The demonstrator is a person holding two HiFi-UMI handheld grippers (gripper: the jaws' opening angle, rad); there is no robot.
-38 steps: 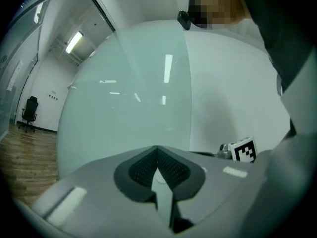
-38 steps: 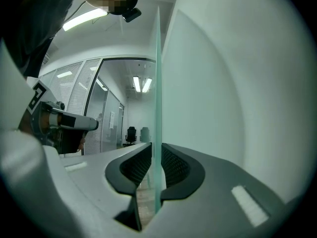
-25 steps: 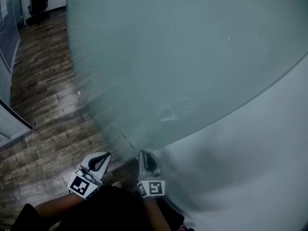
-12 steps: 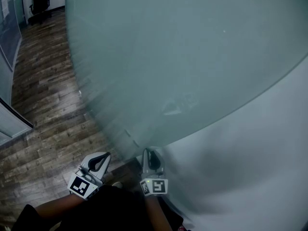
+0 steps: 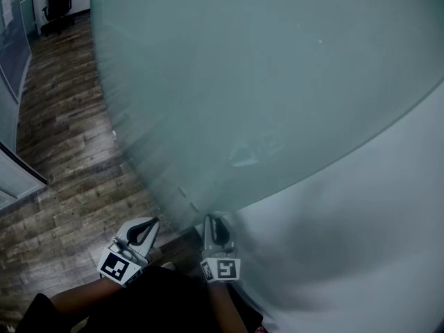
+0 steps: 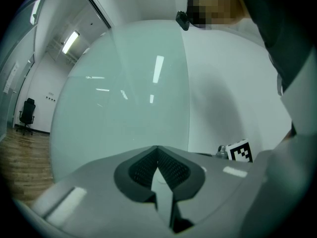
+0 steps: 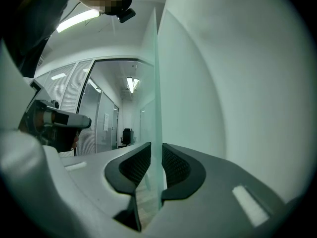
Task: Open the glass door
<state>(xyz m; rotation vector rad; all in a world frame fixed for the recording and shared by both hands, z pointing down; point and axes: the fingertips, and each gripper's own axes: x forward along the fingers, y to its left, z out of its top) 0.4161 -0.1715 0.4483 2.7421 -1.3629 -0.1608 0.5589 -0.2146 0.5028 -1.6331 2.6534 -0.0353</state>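
the frosted glass door (image 5: 263,82) stands upright, its long axis running from floor to ceiling, and it fills most of the head view. its free vertical edge faces back toward the person, and the pane runs away from them. a white wall (image 5: 374,220) lies on its right and the wooden floor (image 5: 62,116) spreads out on its left. in the right gripper view that edge is seen end-on, as a thin greenish strip rising straight up the middle of the frame. the wall is close on one side of it and a lit corridor opens on the other.

the right claw (image 5: 215,233) points level at the door and is closed on that free edge. the glass sits between its two dark ribbed pads (image 7: 176,165), one against each face, so the jaws stand only as far apart as the pane is thick. its marker cube (image 5: 222,269) sits at the near end, close to the person's body.

the left claw (image 5: 142,233) hangs just beside the right one, on the floor side of the door. it is also level and faces the frosted pane without touching it. its jaws are drawn together with the tips meeting, and nothing is between them.

a black office chair (image 5: 54,2) stands well apart from all this, at the far end of the floor.
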